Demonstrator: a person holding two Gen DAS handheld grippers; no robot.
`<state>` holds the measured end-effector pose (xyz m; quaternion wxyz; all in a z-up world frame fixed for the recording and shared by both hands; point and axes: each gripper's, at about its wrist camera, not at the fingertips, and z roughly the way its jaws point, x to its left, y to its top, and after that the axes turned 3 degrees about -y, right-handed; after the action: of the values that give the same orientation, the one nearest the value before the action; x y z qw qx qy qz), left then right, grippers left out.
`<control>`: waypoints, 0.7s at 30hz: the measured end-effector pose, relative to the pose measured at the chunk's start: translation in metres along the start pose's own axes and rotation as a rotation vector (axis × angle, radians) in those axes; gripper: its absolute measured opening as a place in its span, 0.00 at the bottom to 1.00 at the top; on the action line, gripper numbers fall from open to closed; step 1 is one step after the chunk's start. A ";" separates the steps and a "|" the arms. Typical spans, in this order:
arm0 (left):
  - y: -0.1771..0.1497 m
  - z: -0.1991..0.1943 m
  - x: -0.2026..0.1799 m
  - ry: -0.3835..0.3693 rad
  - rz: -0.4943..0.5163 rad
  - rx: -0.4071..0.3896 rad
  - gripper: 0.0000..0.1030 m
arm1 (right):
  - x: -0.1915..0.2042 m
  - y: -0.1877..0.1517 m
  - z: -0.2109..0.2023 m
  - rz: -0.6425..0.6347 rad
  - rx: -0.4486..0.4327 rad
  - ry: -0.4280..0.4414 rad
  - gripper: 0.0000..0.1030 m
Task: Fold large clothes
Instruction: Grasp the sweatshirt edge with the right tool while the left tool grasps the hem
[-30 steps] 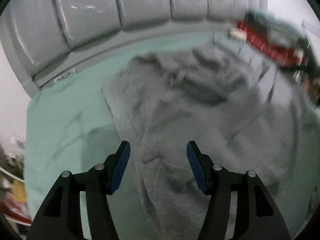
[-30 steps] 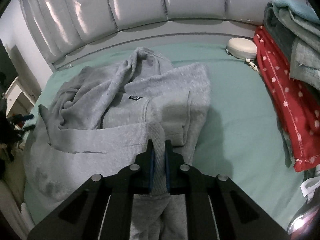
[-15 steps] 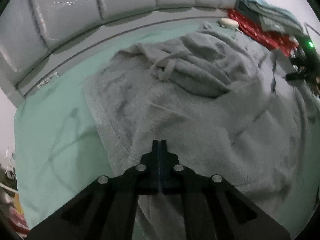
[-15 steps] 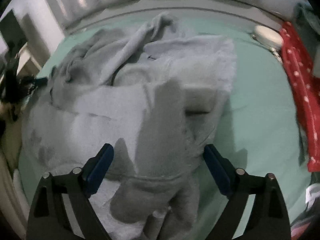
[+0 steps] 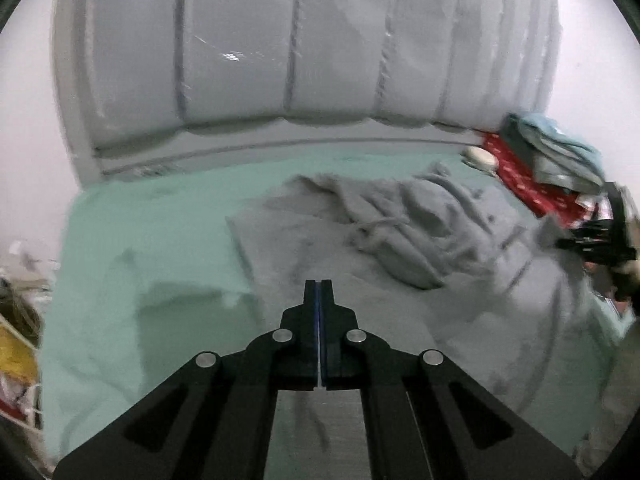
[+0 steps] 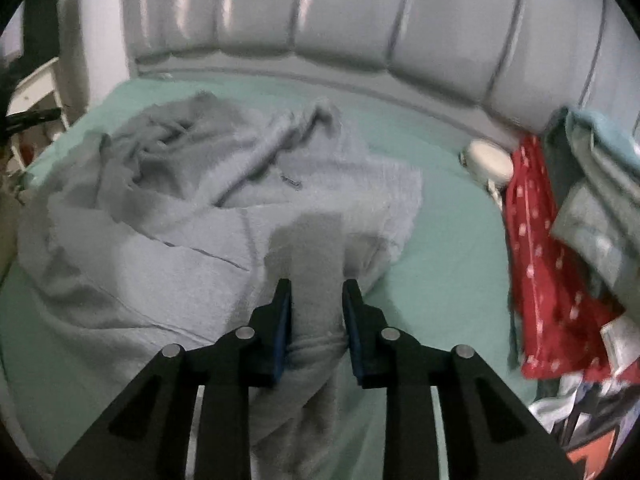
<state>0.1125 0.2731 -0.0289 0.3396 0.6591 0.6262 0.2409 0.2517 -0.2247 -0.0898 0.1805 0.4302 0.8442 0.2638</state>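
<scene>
The crumpled grey fleece sweatshirt (image 6: 200, 216) lay across the mint-green bed sheet (image 5: 152, 248), spread there, I judge, so it could be flattened for folding. The left gripper (image 5: 319, 292) had its jaws pressed fully together; whether any cloth was pinched between them could not be told. The right gripper (image 6: 316, 300) had just been closing its jaws, now narrow around the sweatshirt's grey ribbed cuff (image 6: 310, 248), probably to draw the sleeve inward.

A home bedroom: a bed with a green sheet (image 5: 160, 240) and padded grey headboard (image 5: 304, 60) at twelve o'clock, folded laundry (image 6: 560, 220) piled at three o'clock.
</scene>
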 end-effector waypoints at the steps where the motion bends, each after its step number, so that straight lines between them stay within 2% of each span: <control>1: 0.000 0.007 -0.003 -0.017 0.013 0.024 0.00 | -0.002 -0.001 0.001 0.007 0.010 -0.002 0.25; 4: -0.004 0.030 -0.015 -0.023 0.086 0.086 0.07 | -0.013 -0.004 -0.007 0.061 -0.042 0.014 0.41; 5: -0.006 0.039 -0.018 -0.021 0.104 0.108 0.10 | -0.015 -0.003 -0.010 0.068 -0.062 0.024 0.50; 6: -0.008 0.048 -0.020 -0.018 0.118 0.132 0.21 | -0.015 -0.003 -0.010 0.064 -0.070 0.026 0.61; 7: -0.010 0.056 -0.020 -0.006 0.130 0.152 0.41 | -0.014 -0.003 -0.008 0.050 -0.067 0.019 0.64; 9: -0.013 0.071 -0.019 0.015 0.145 0.177 0.59 | -0.012 -0.002 0.002 0.030 -0.040 0.018 0.67; 15: -0.022 0.094 -0.017 -0.024 0.142 0.236 0.59 | 0.000 -0.002 0.016 -0.019 -0.018 0.033 0.66; 16: -0.026 0.099 -0.021 -0.013 0.167 0.262 0.59 | 0.003 -0.002 0.016 -0.037 -0.020 0.029 0.59; 17: -0.029 0.101 -0.026 0.005 0.197 0.270 0.59 | 0.007 -0.003 0.016 -0.061 -0.021 0.008 0.23; 18: -0.031 0.098 -0.029 0.015 0.213 0.254 0.58 | 0.011 -0.003 0.014 -0.082 -0.026 -0.029 0.15; 20: -0.030 0.092 -0.033 0.031 0.234 0.227 0.27 | 0.015 -0.002 0.006 -0.098 -0.063 -0.037 0.08; 21: -0.029 0.088 -0.033 0.052 0.242 0.219 0.10 | 0.017 -0.001 0.000 -0.108 -0.085 -0.050 0.08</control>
<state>0.1560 0.2270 -0.1046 0.2180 0.7565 0.5732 0.2272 0.2415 -0.2111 -0.0917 0.2337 0.3823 0.8495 0.2786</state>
